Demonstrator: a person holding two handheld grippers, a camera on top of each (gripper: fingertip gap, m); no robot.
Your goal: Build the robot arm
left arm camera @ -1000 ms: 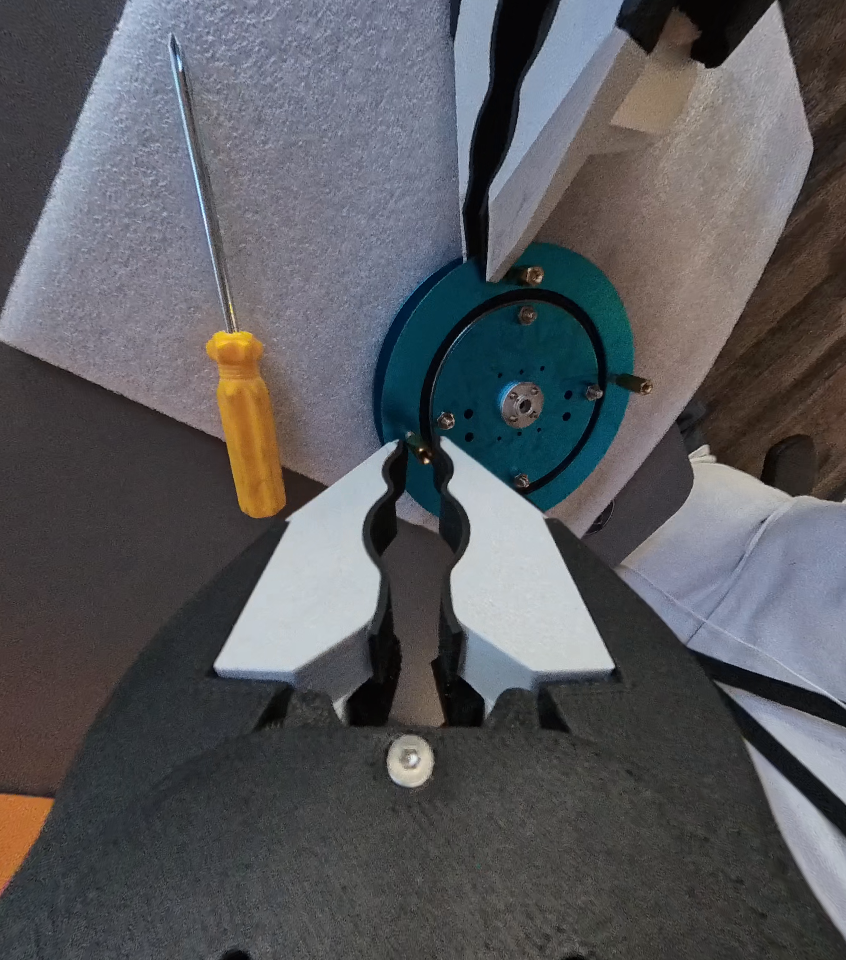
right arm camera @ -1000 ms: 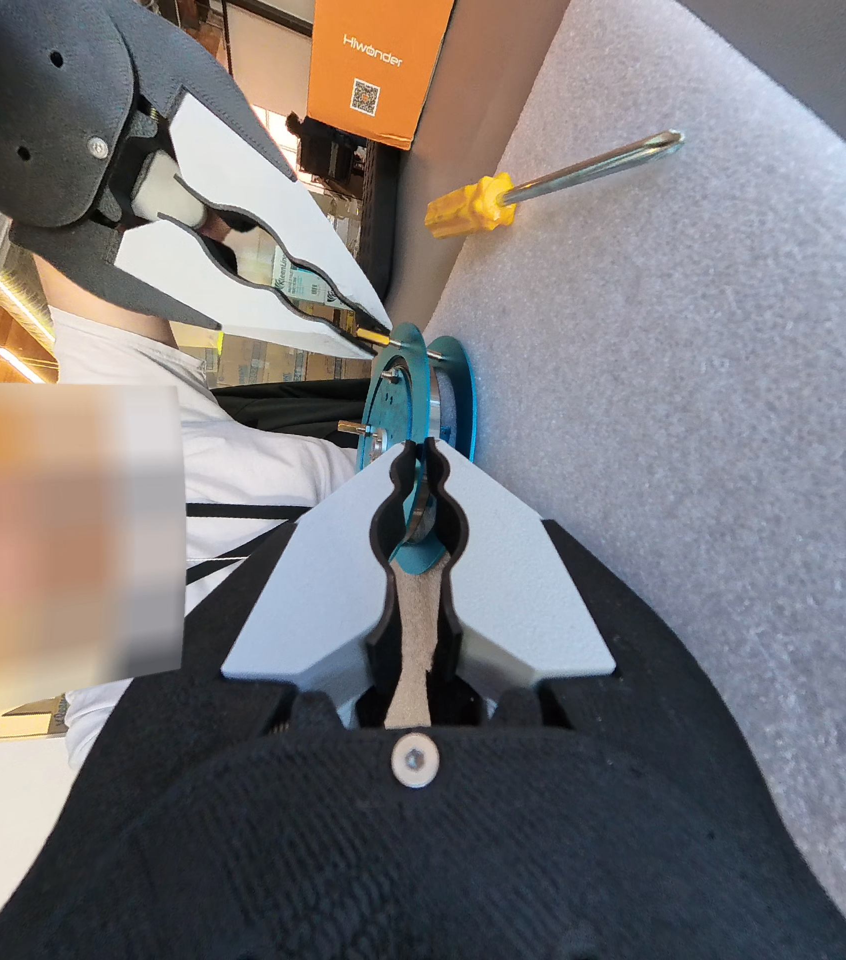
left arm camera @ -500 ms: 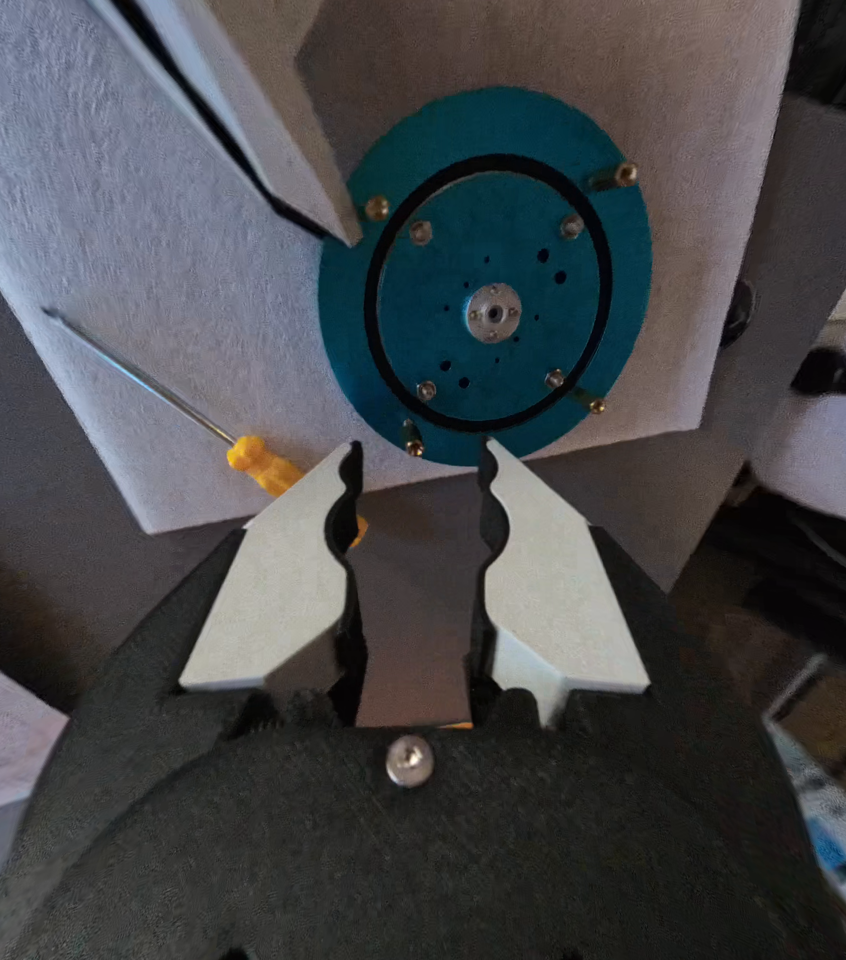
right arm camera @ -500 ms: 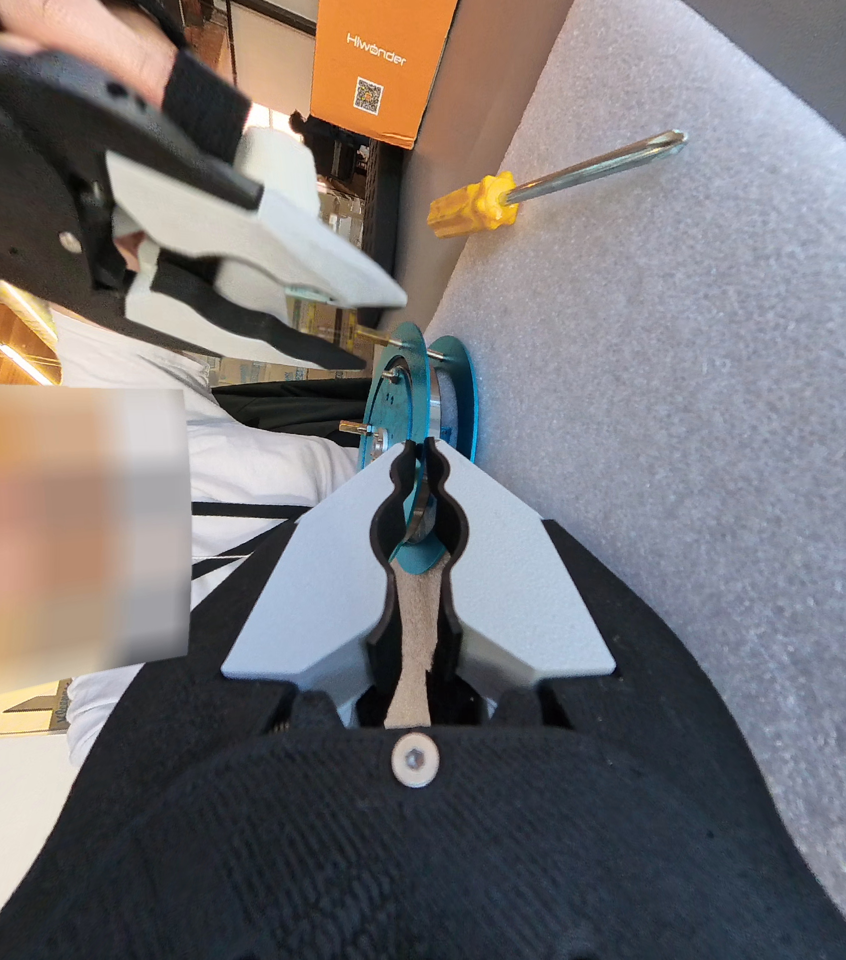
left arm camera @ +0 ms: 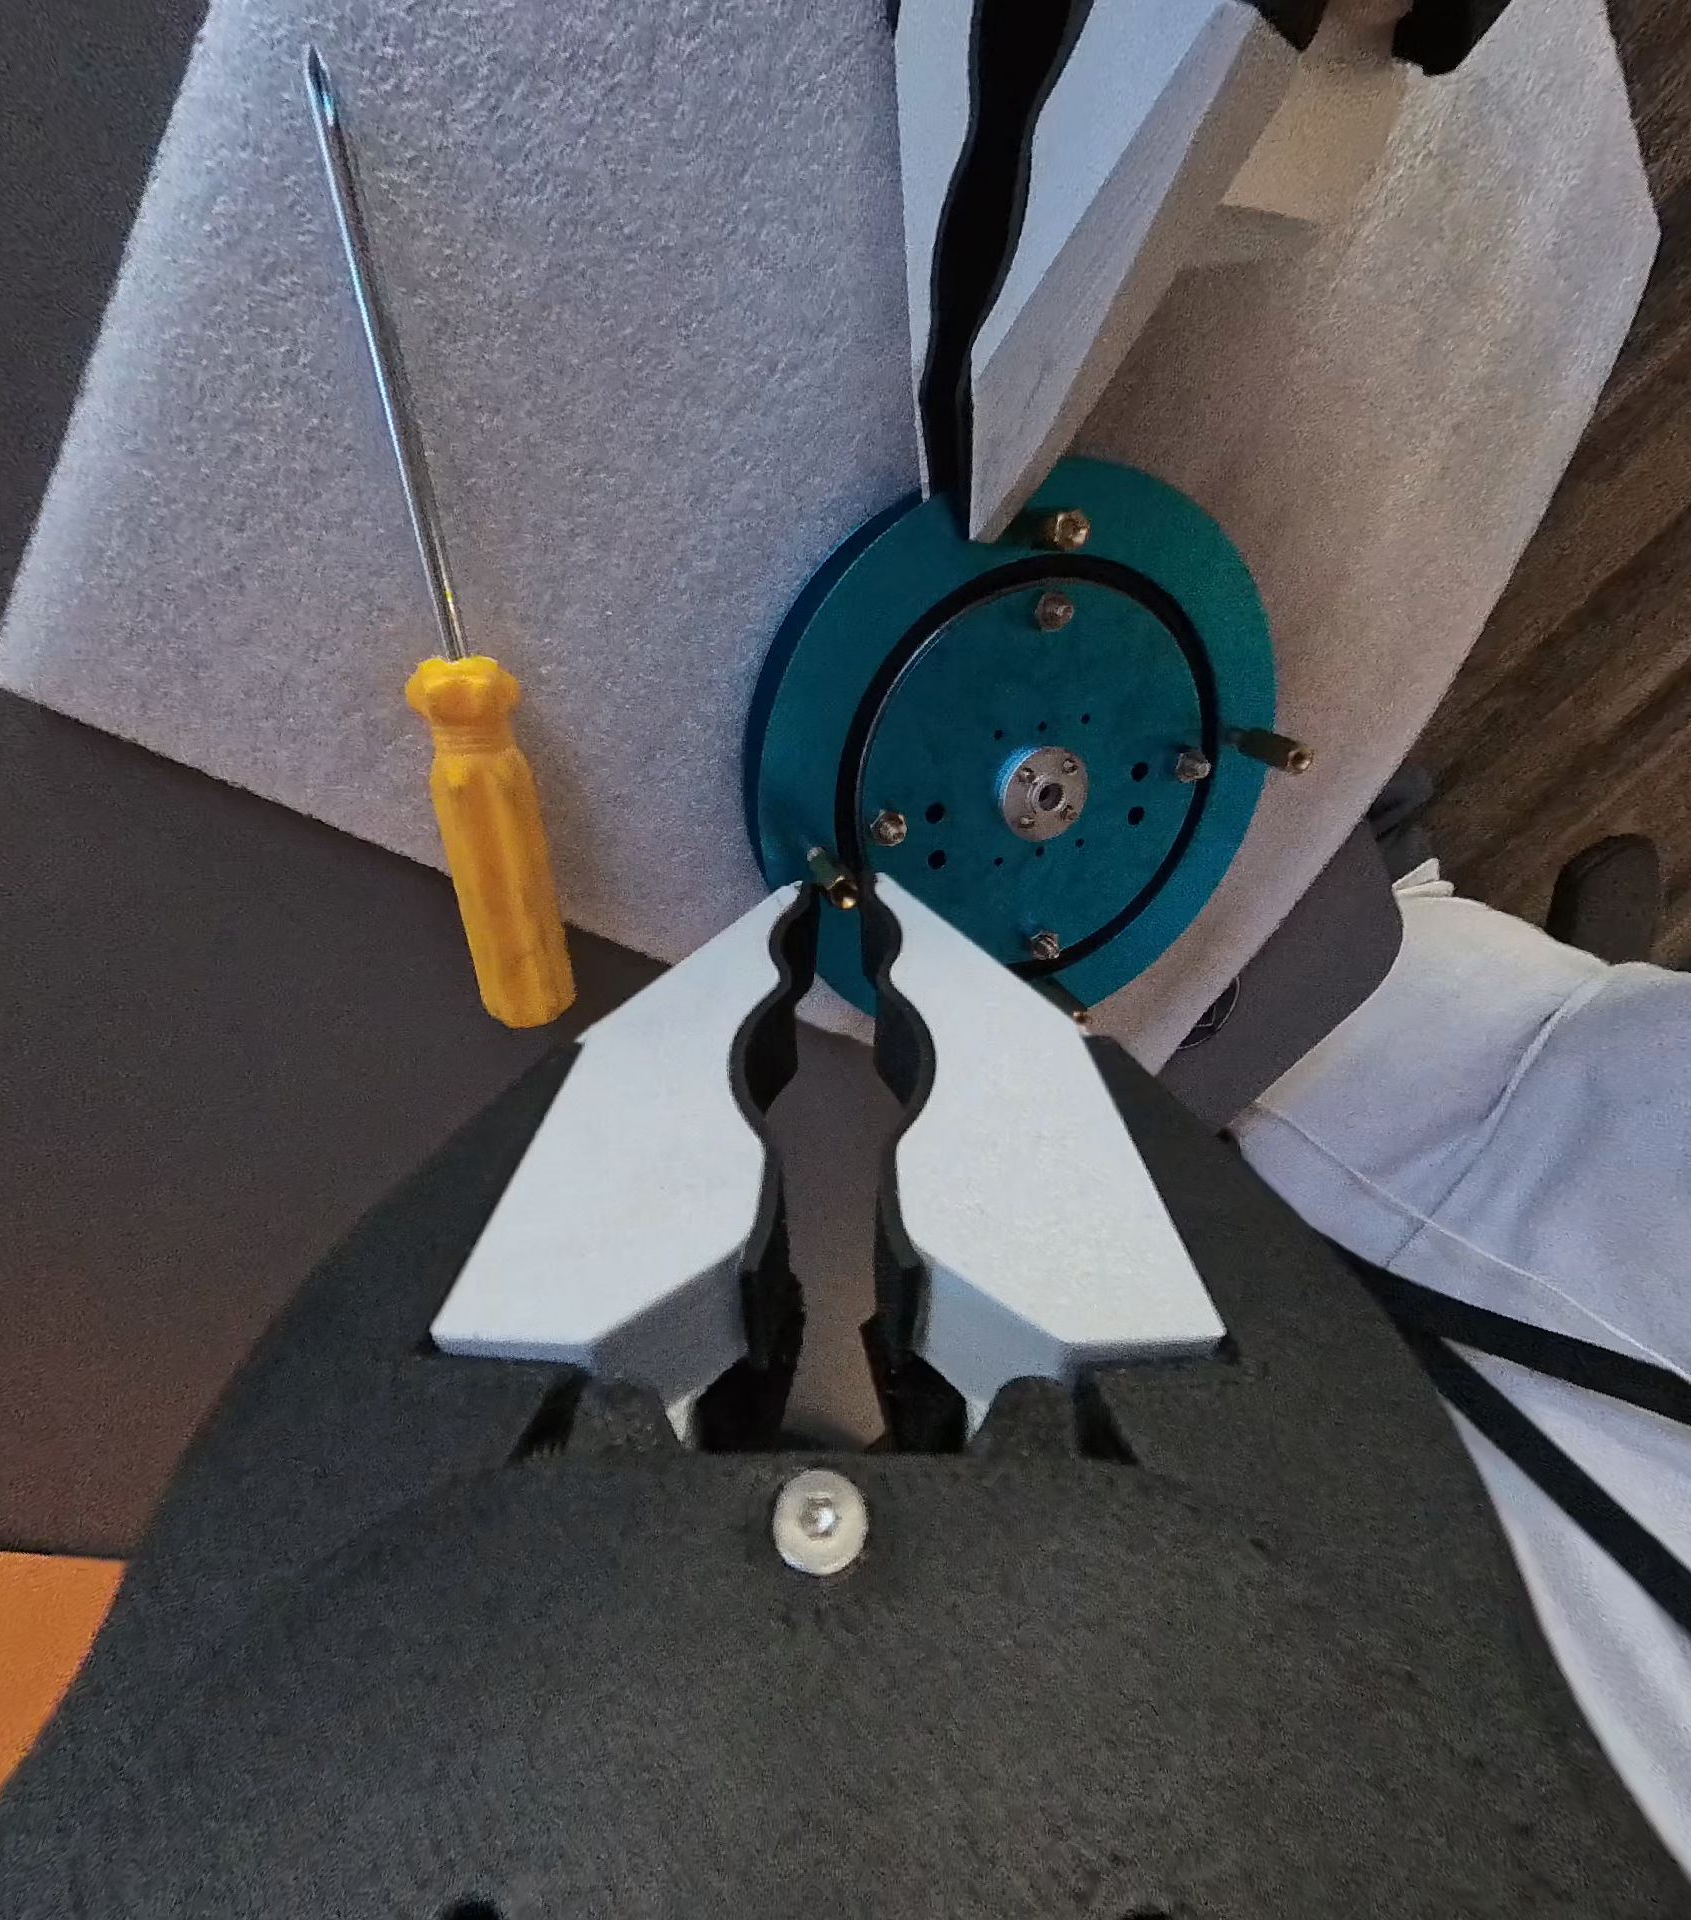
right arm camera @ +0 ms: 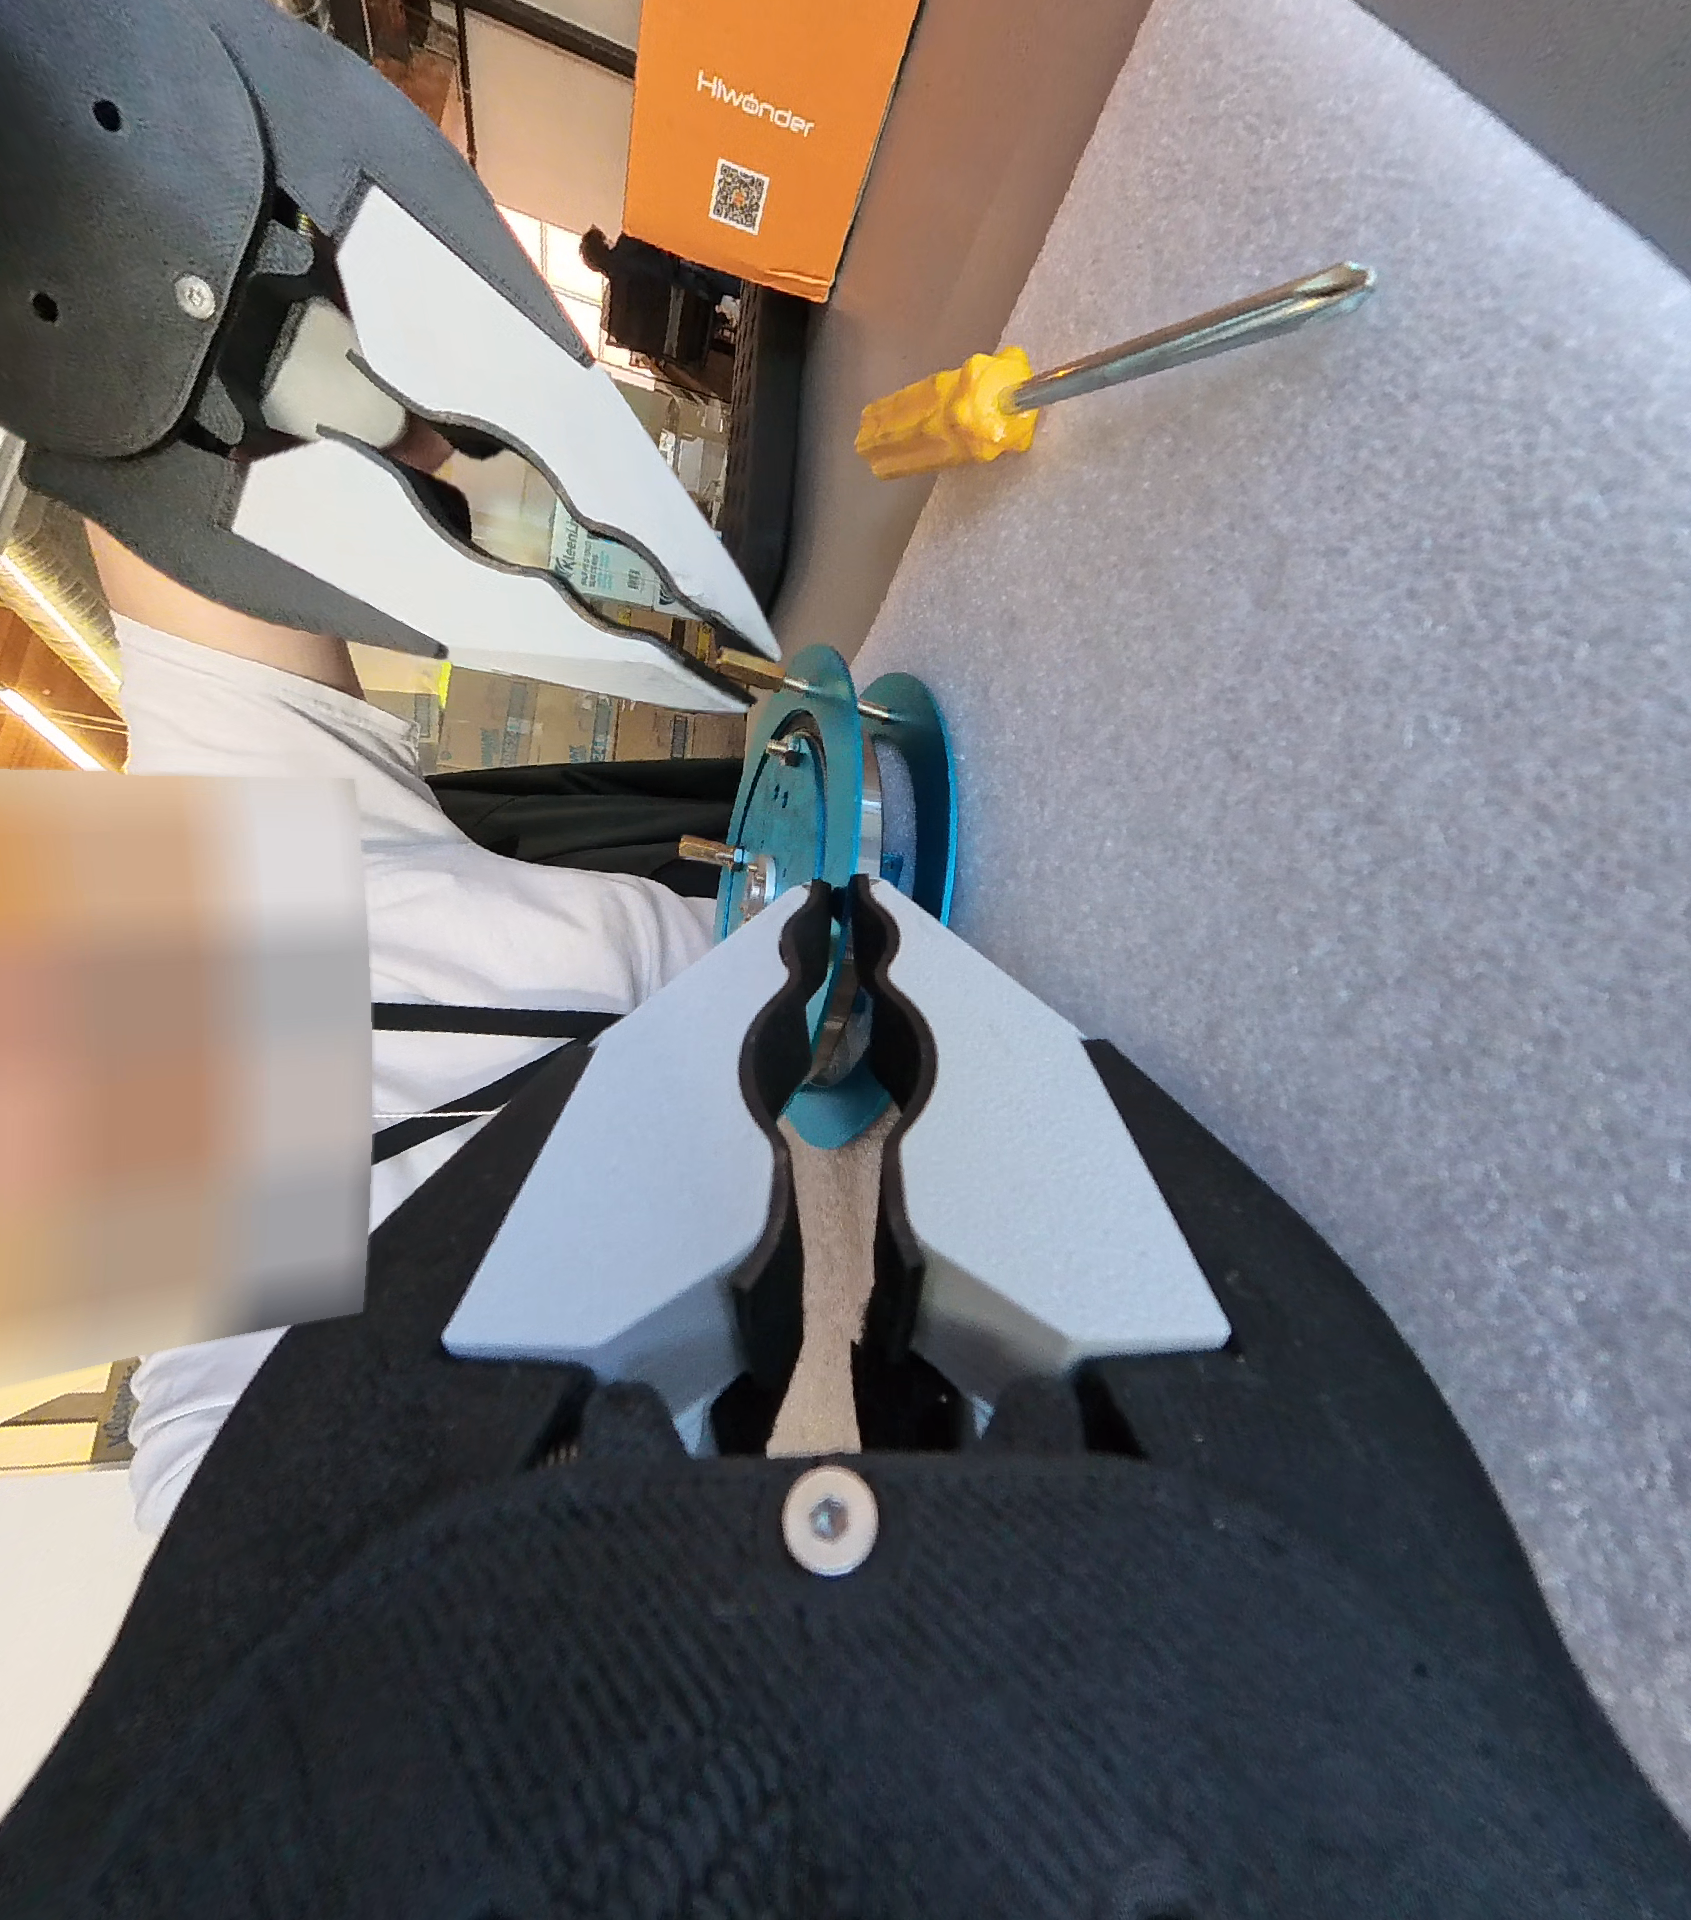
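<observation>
A teal round disc assembly of two stacked plates with brass standoffs lies on a white foam sheet. My left gripper is shut on a brass standoff at the disc's near rim. My right gripper is shut on the edge of the upper teal plate. It reaches in from the top of the left wrist view. The right wrist view shows the left gripper pinching the standoff. A yellow-handled screwdriver lies left of the disc, untouched.
The foam sheet rests on a dark mat. The screwdriver lies half off the foam's edge. An orange box stands beyond the table. A person's white sleeve is close on the right.
Half a second ago my left gripper was open and drawn back from the disc. It has now come back and shut on the brass standoff, as one second ago. The right gripper has kept its hold.
</observation>
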